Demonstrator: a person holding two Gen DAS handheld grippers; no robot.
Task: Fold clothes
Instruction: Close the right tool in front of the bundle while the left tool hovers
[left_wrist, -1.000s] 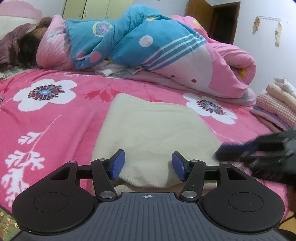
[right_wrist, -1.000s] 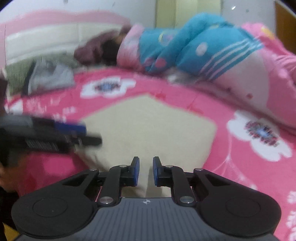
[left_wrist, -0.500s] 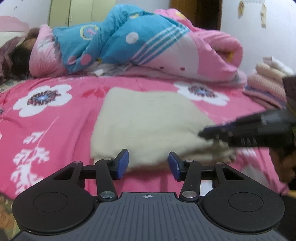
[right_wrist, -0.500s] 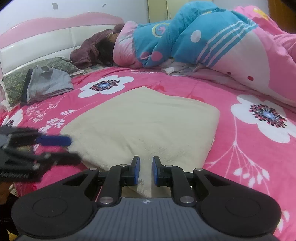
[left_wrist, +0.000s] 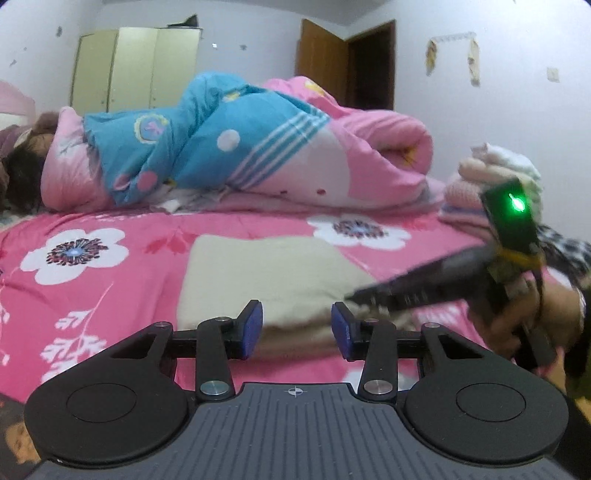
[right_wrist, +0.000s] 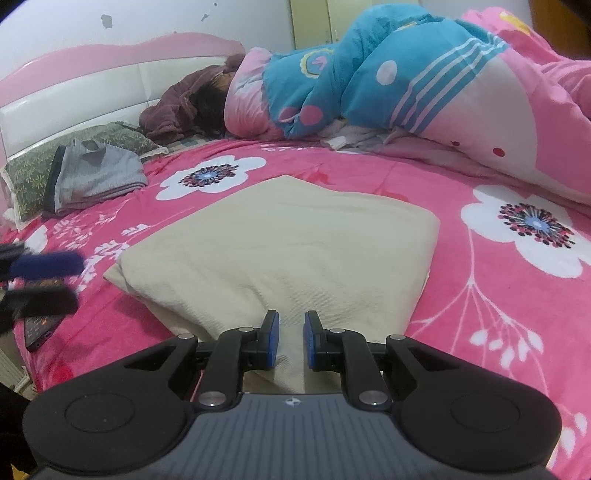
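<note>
Your left hand-held gripper (left_wrist: 296, 329) is closing, its blue pads still apart with nothing pinched; the near edge of the cream folded garment (left_wrist: 273, 280) shows just beyond them. Your right hand-held gripper (right_wrist: 291, 339) has its pads drawn close with a narrow gap, and a ridge of the same garment's near edge runs up between them; whether the pads actually press the cloth you cannot tell from here. In the left view your right hand (left_wrist: 532, 314) grips its tool, which reaches in from the right across the garment's near corner.

The garment lies flat on the pink flowered bed cover (right_wrist: 491, 280), folded to a rough rectangle near the bed's front edge. To its left, at the bed's edge, lies a dark phone (right_wrist: 38, 328). Farther back on the left, a folded grey garment (right_wrist: 99, 173) sits on a green patterned pillow (right_wrist: 29, 173) against the pink-and-white headboard (right_wrist: 74, 88). Across the back of the bed a person lies wrapped in a pink and blue quilt (right_wrist: 406, 81), well apart from the cream piece. On the right, a stack of folded clothes (left_wrist: 480, 181) sits at the bed's far side.
</note>
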